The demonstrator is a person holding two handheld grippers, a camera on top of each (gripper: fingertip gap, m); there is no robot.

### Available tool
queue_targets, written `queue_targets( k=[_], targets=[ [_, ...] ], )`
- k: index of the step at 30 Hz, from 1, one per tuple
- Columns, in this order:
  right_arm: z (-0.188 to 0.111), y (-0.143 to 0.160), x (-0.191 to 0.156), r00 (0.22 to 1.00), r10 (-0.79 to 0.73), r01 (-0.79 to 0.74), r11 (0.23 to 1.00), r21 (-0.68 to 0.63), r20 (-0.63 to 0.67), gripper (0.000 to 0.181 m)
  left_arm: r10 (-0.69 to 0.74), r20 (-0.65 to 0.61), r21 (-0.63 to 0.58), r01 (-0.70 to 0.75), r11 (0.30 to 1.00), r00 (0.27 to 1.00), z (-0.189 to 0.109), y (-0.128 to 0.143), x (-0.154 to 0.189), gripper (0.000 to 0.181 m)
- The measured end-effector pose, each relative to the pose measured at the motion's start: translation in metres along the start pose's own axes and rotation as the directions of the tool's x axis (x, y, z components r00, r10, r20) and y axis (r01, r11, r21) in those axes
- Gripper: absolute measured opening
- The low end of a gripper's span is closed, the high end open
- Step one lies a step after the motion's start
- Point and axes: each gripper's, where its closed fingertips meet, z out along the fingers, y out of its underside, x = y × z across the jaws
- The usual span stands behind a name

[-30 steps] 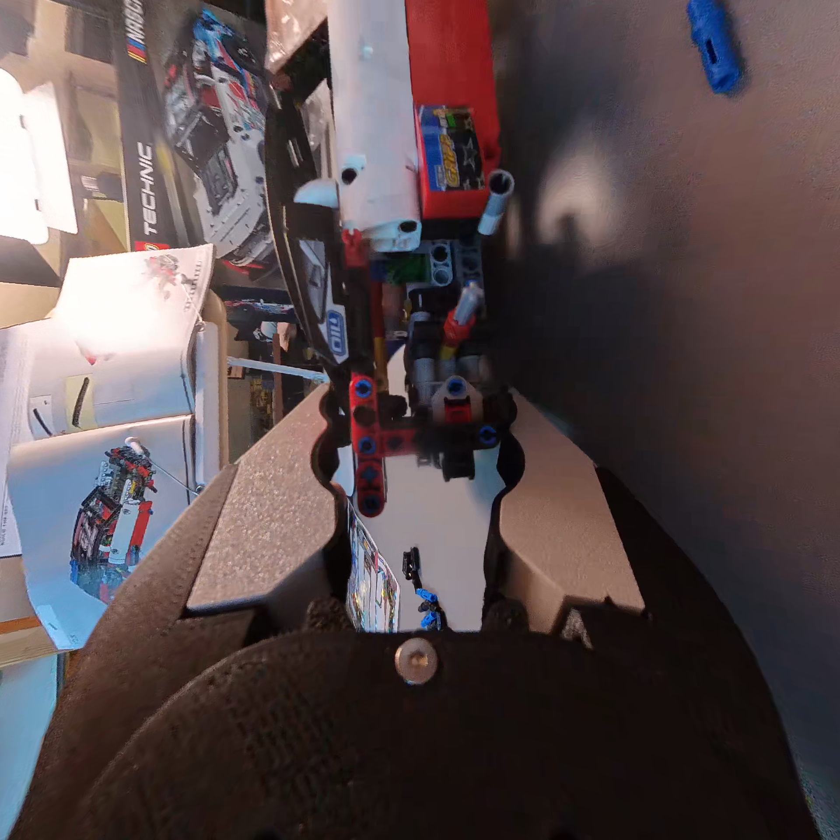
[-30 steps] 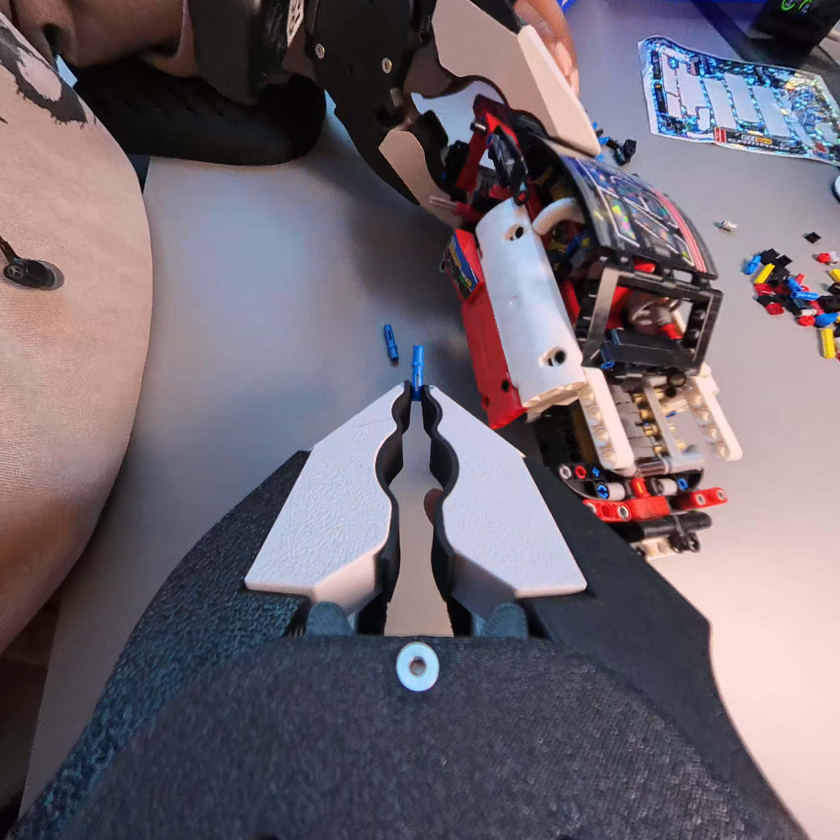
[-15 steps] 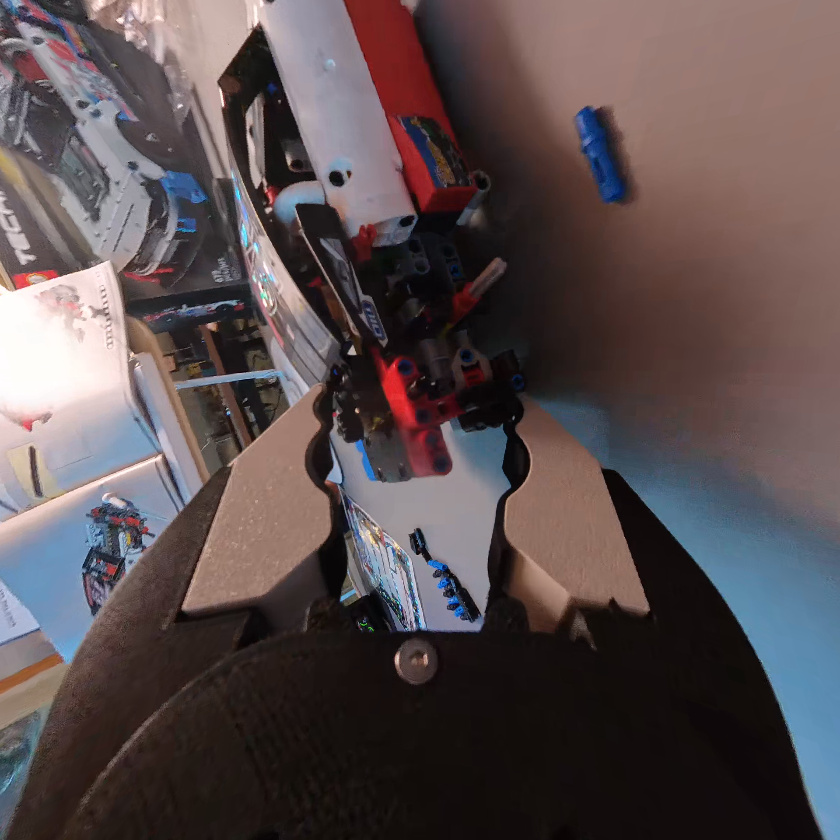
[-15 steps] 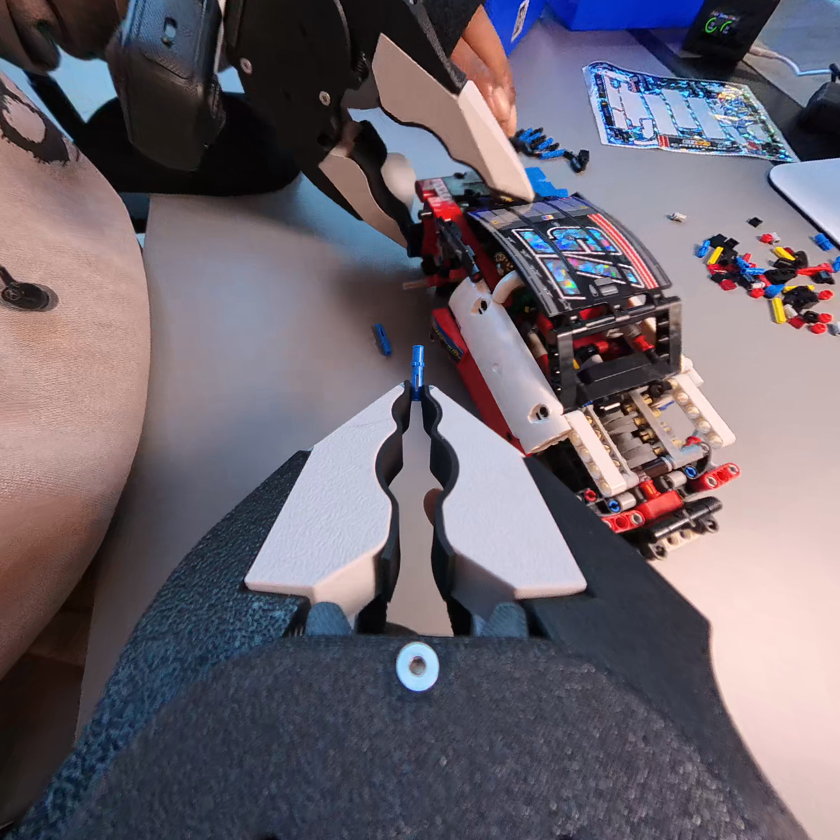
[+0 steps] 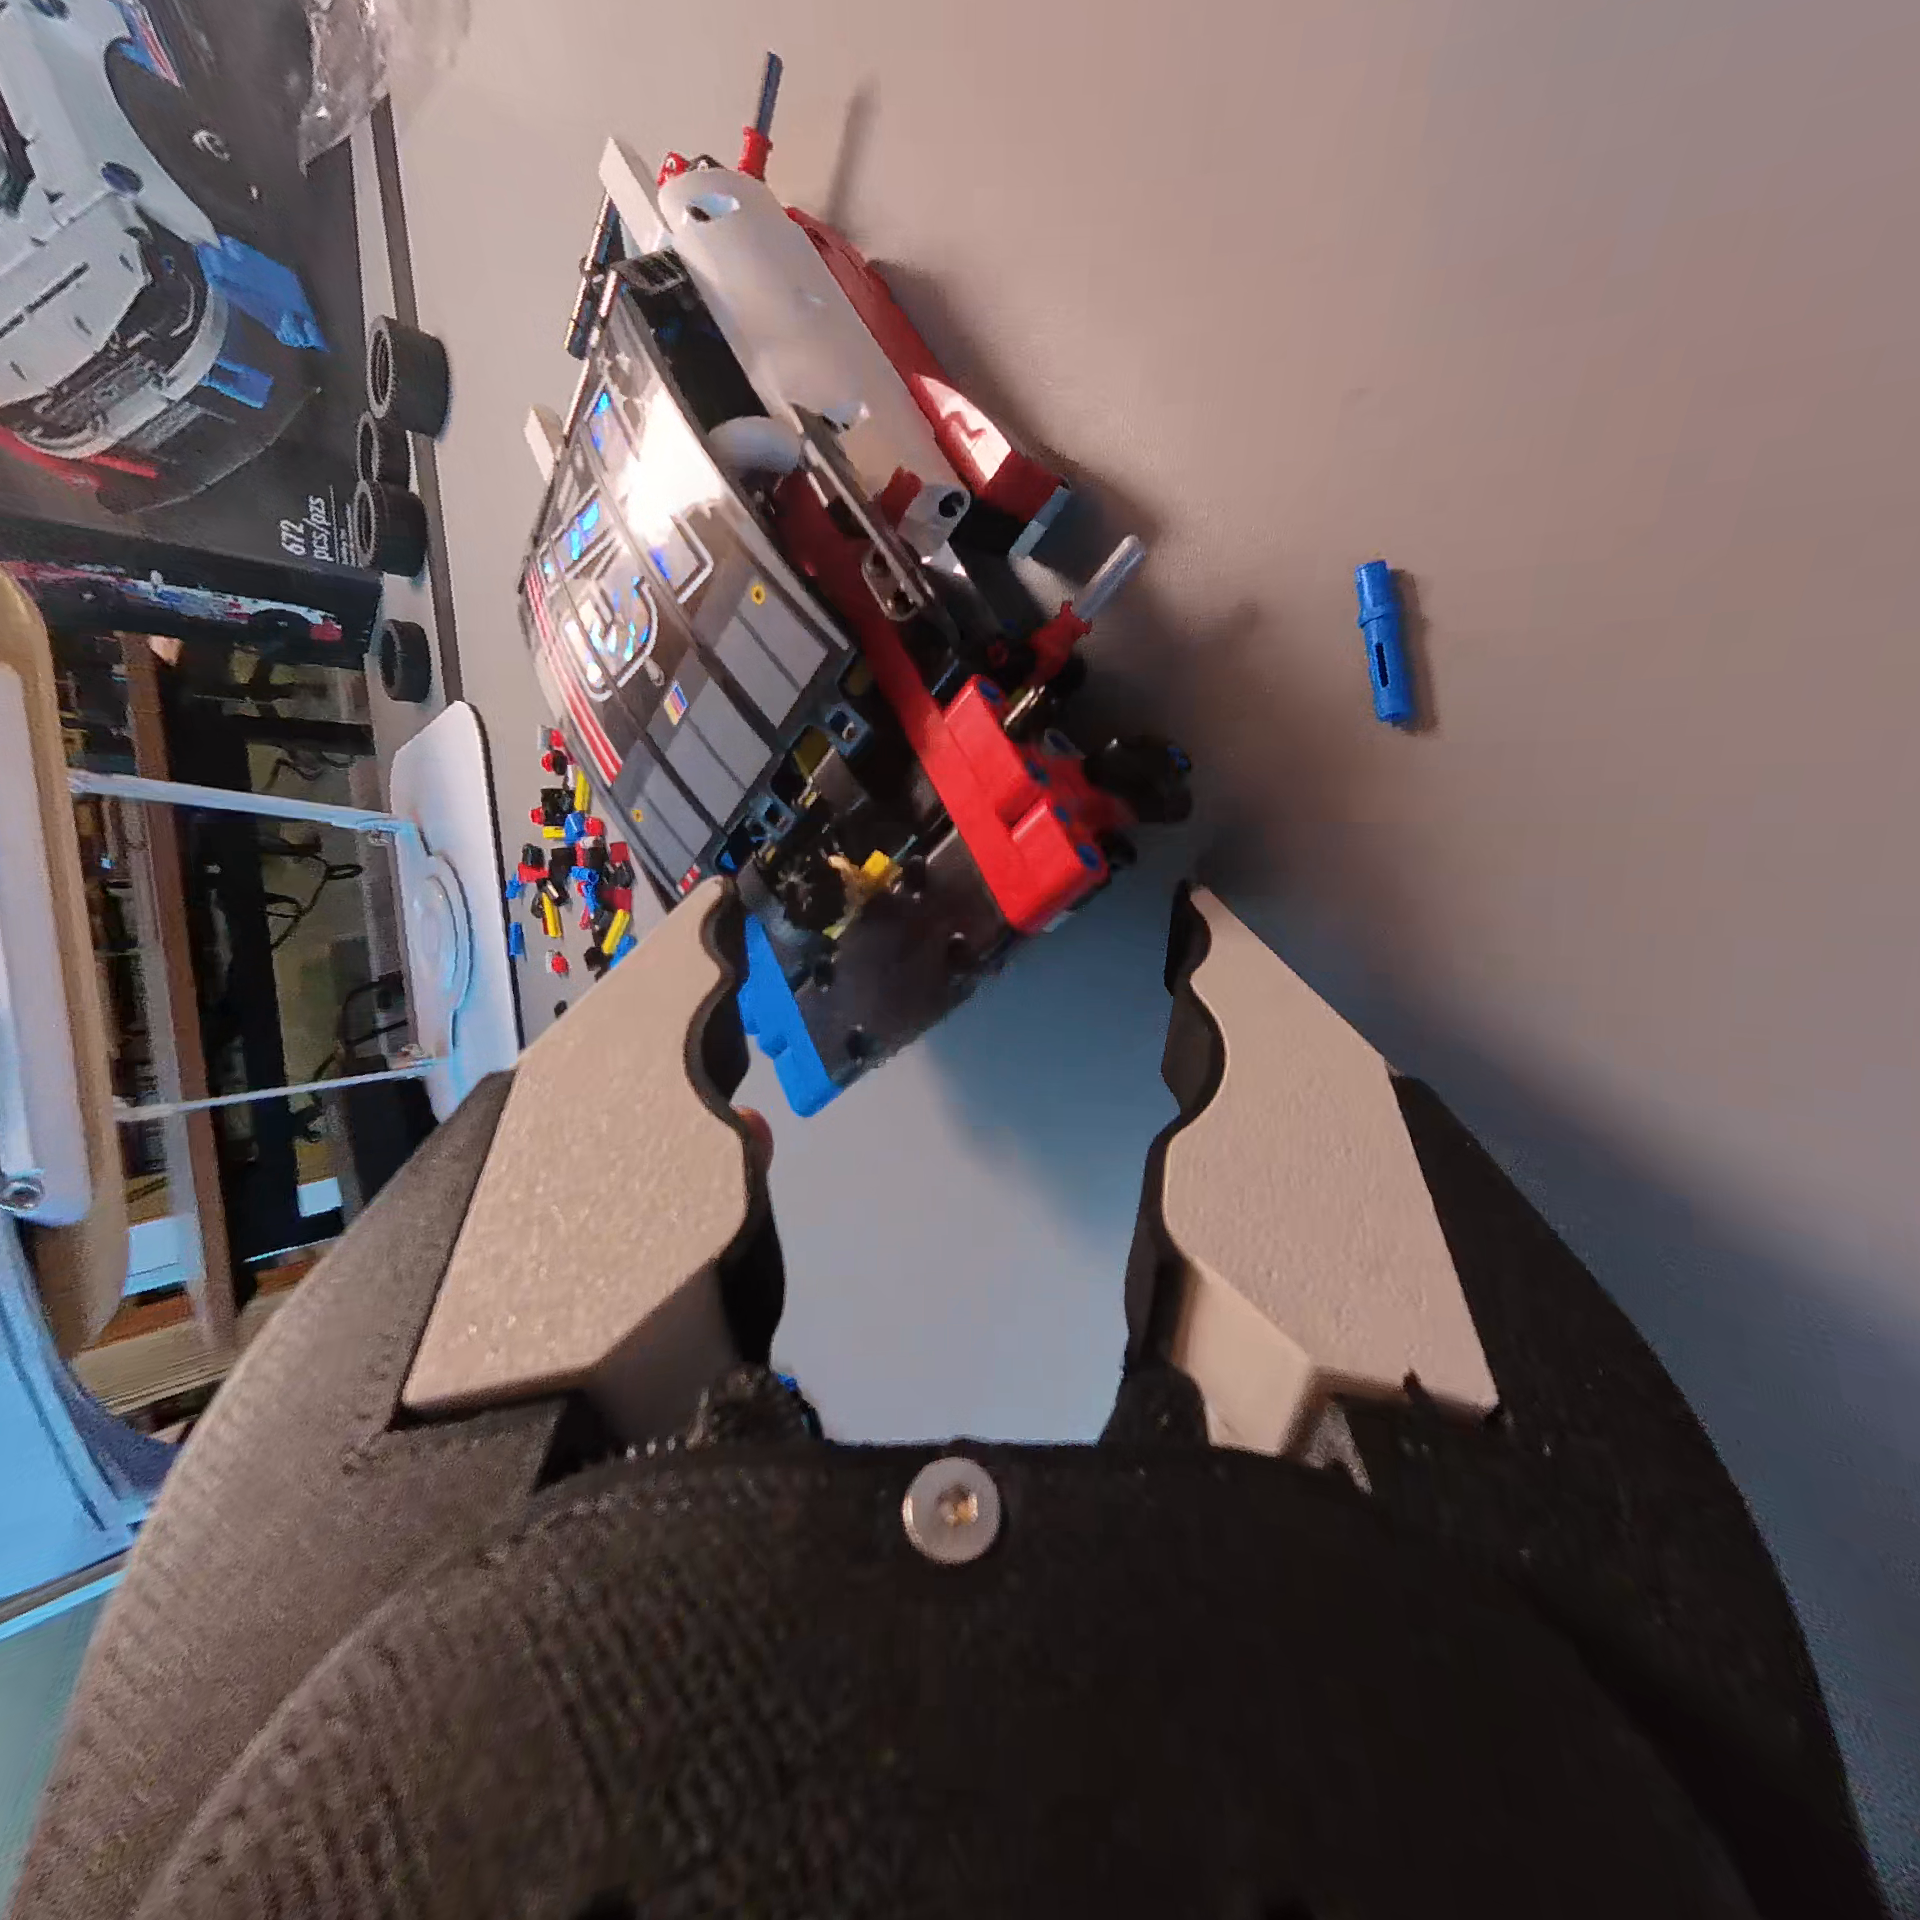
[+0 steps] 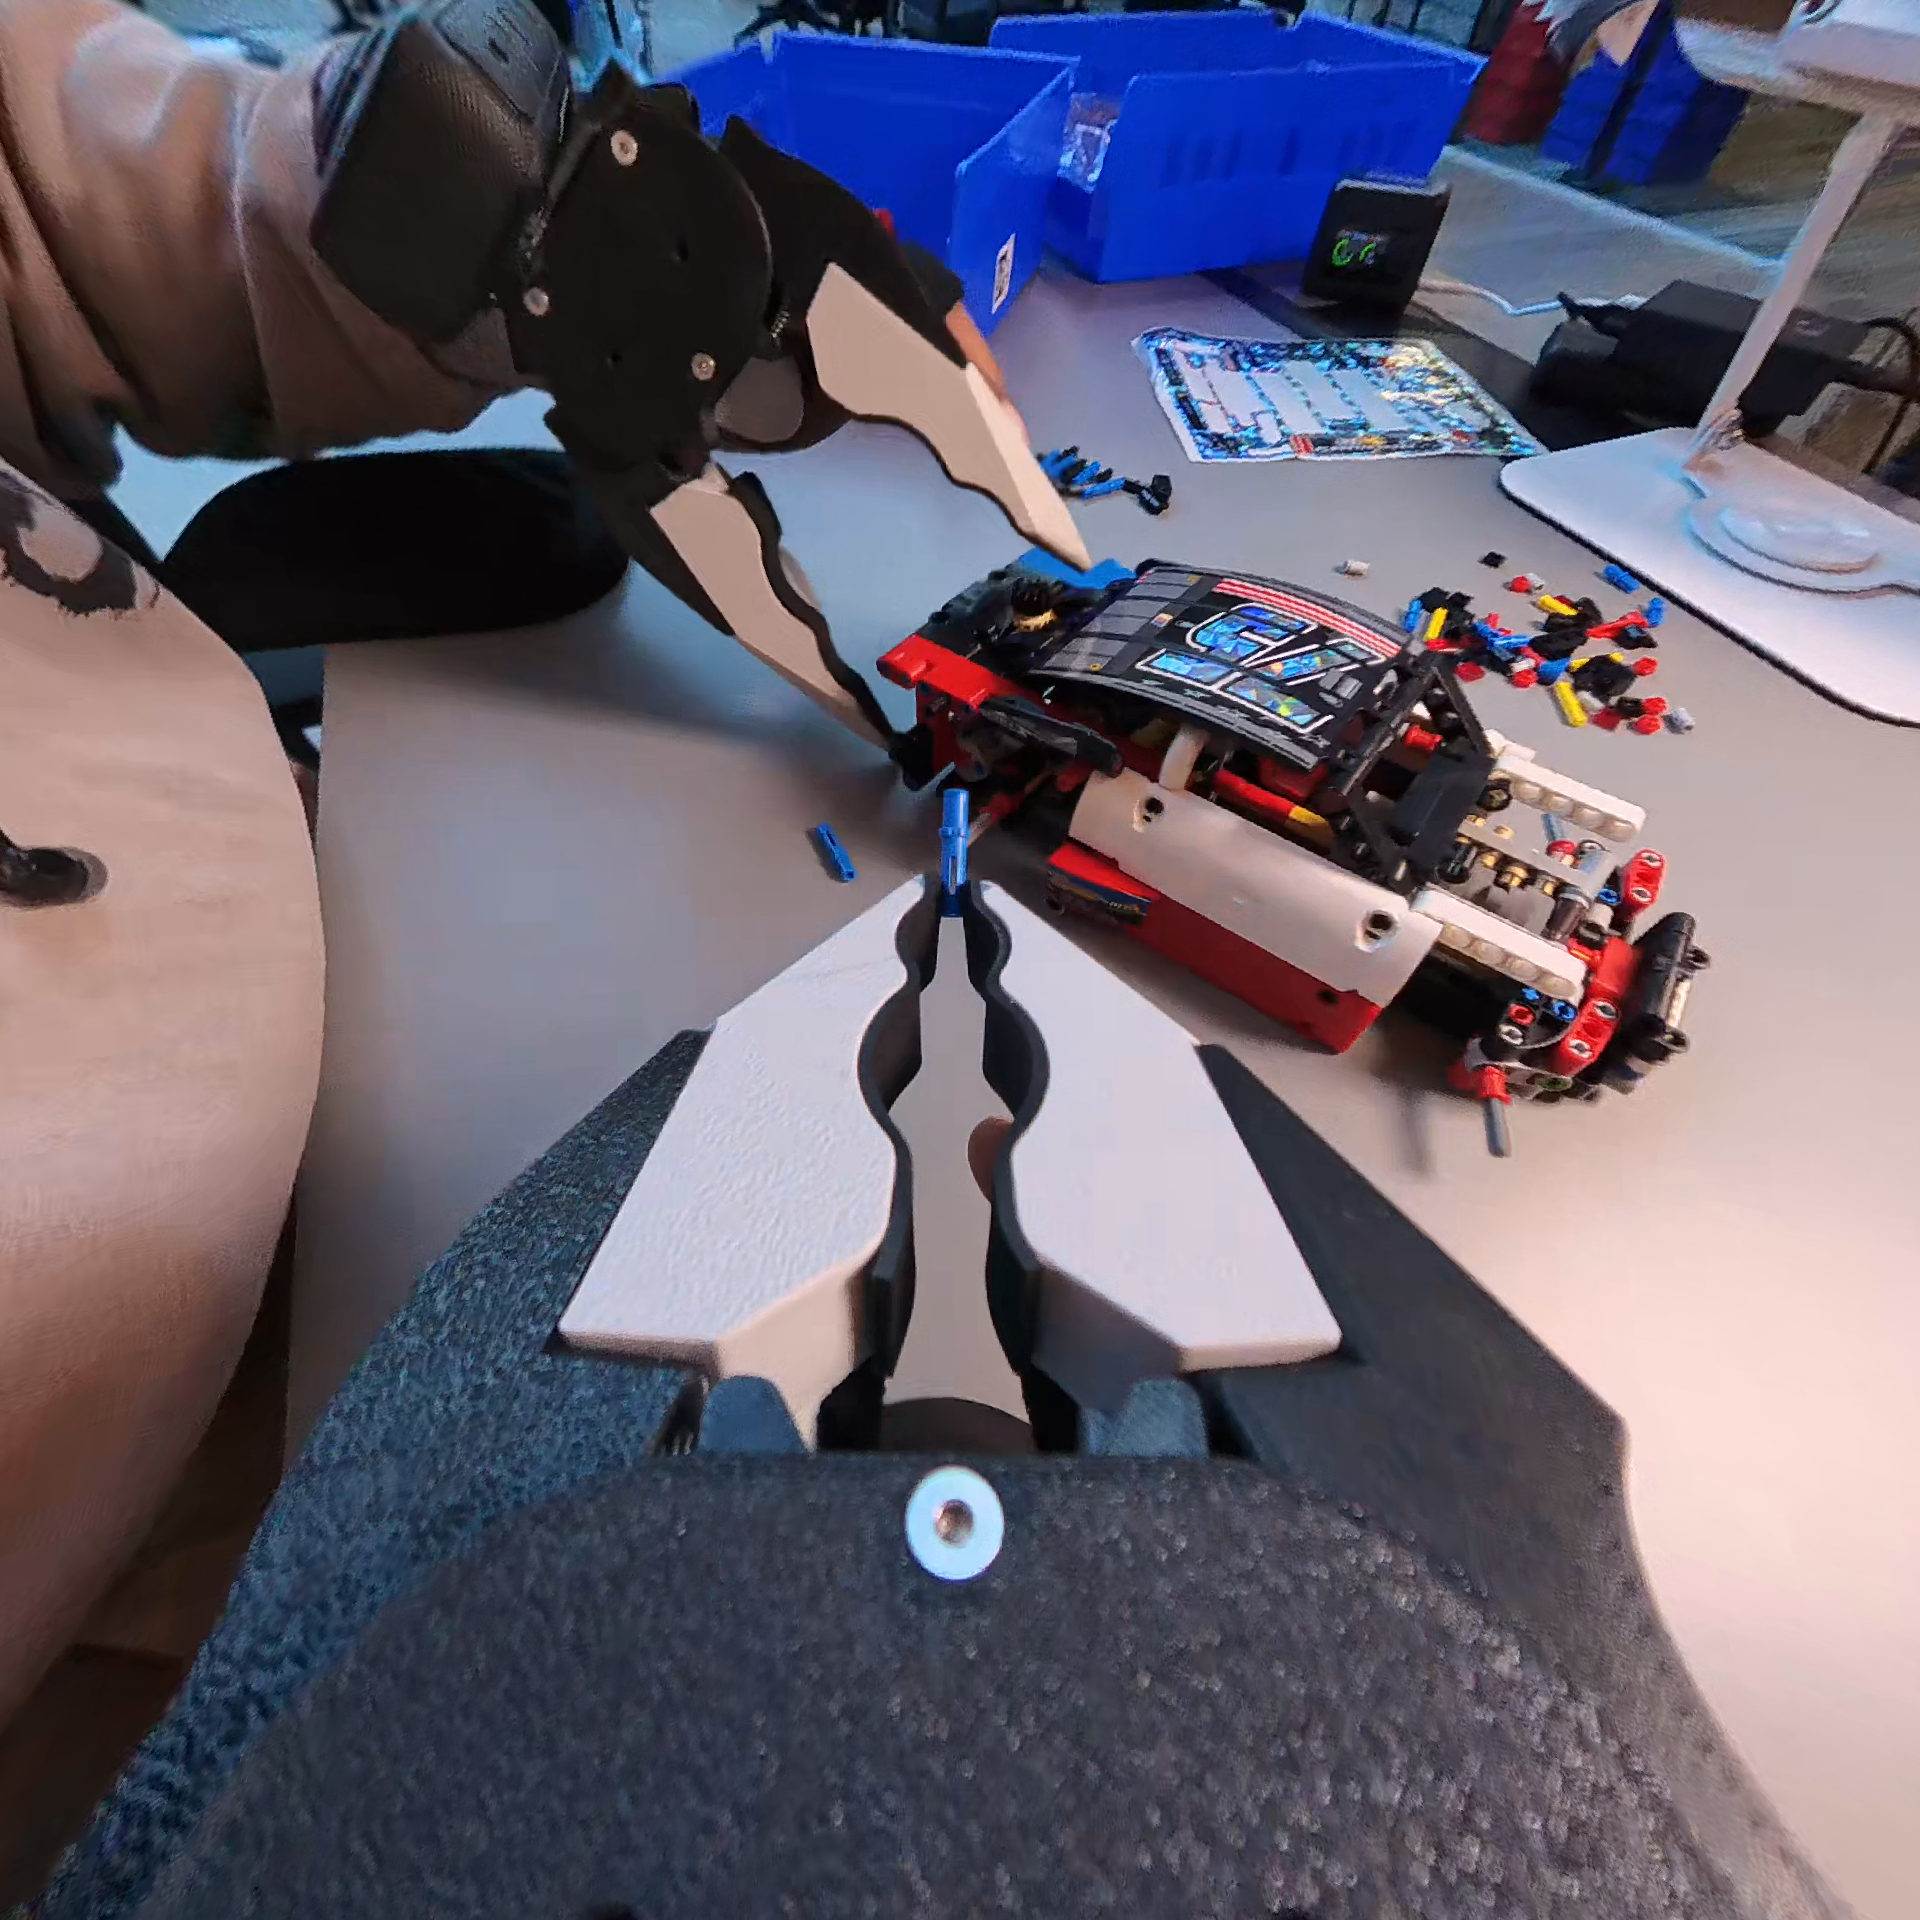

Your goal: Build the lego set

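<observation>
The partly built red, white and black lego car (image 5: pixel 790 582) lies flat on the grey table, also in the right wrist view (image 6: pixel 1247 831). My left gripper (image 5: pixel 951 904) is open, its jaws wide around the car's rear end; it also shows in the right wrist view (image 6: pixel 987 649), with one fingertip (image 6: pixel 1070 551) on a blue rear part and the other at the red corner. My right gripper (image 6: pixel 951 894) is shut on a blue pin (image 6: pixel 953 842), held just short of the car's rear side. A second blue pin (image 6: pixel 834 852) lies loose on the table, also in the left wrist view (image 5: pixel 1384 644).
A pile of small parts (image 6: pixel 1548 655) lies beyond the car, beside a white lamp base (image 6: pixel 1766 540). A sticker sheet (image 6: pixel 1320 395), blue bins (image 6: pixel 1195 135) and some pins (image 6: pixel 1101 483) are at the back. The set's box (image 5: pixel 156 312) and black tyres (image 5: pixel 400 520) are at the far side. A person's sleeve (image 6: pixel 135 935) fills the left.
The car has gone from tilted up on its side to flat on the table. The left gripper's jaws now stand wider around its rear. The right gripper with the blue pin has come closer.
</observation>
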Motion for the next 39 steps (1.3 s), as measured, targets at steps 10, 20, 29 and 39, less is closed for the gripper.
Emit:
queue_targets(
  k=[10,20,29,39],
  targets=[
    [-0.009,-0.085,-0.024,0.974,0.211,-0.226,0.848,0.479,0.086,0.001,-0.547,-0.66,0.507,0.842,0.181,0.515,-0.096,-0.112,-0.032,0.032],
    [0.004,-0.113,-0.029,0.637,0.553,-0.763,0.358,0.538,0.537,0.001,-0.563,-0.165,0.766,0.465,0.445,0.81,-0.111,-0.128,-0.043,0.032],
    [0.028,-0.1,-0.036,0.61,0.584,-0.789,0.388,0.476,0.536,0.001,-0.542,-0.136,0.764,0.436,0.476,0.829,-0.109,-0.119,-0.038,0.022],
    [0.036,-0.088,-0.038,0.677,0.57,-0.736,0.535,0.415,0.465,0.001,-0.395,-0.063,0.734,0.31,0.604,0.917,-0.103,-0.116,-0.023,0.007]
  ],
)
